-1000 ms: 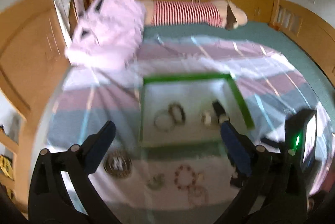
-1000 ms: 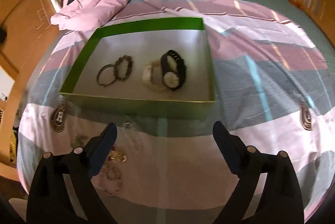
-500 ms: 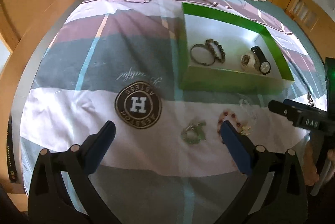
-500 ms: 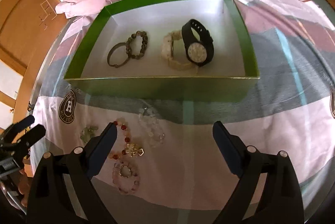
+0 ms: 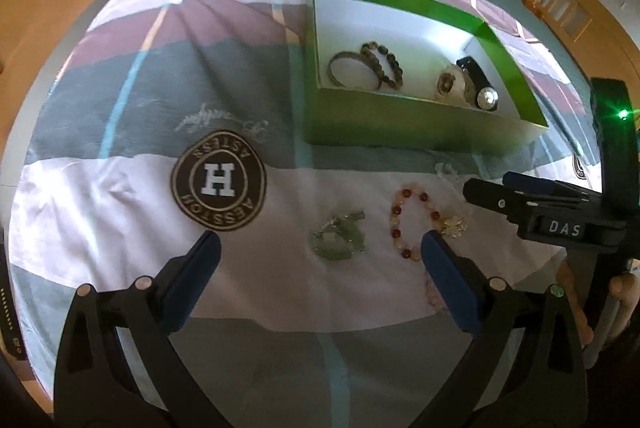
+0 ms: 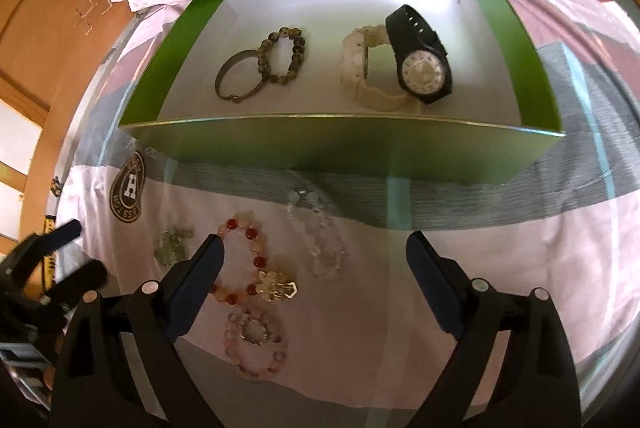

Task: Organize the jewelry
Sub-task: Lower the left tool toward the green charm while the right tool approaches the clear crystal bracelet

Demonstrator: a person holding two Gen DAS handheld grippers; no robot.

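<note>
Right wrist view: right gripper [image 6: 312,254] held wide, nothing between fingers. Left gripper [image 5: 320,256] likewise wide, empty. Green box [image 6: 360,148] set on bedspread [image 6: 520,248]; black watch [image 6: 420,64], white watch [image 6: 364,68], bangle [image 6: 236,78], dark bead bracelet [image 6: 282,54] contained. Red-beaded bracelet [image 6: 248,260], clear bracelet [image 6: 316,236], pink bracelet [image 6: 256,344], green piece [image 6: 172,244] laid before box.

The box [image 6: 348,152] is bright green outside and on its walls, white on the floor. Inside lie a black watch [image 6: 420,64] with a white dial, a cream bracelet [image 6: 368,84], a brown speckled bead bracelet [image 6: 284,54] and a dark metal bangle [image 6: 238,80]. The bedspread [image 5: 120,96] is banded pink, grey and white, with a brown-and-white "H" badge [image 5: 219,180]. A red and pale pink bead bracelet [image 6: 244,256] lies on it.
</note>
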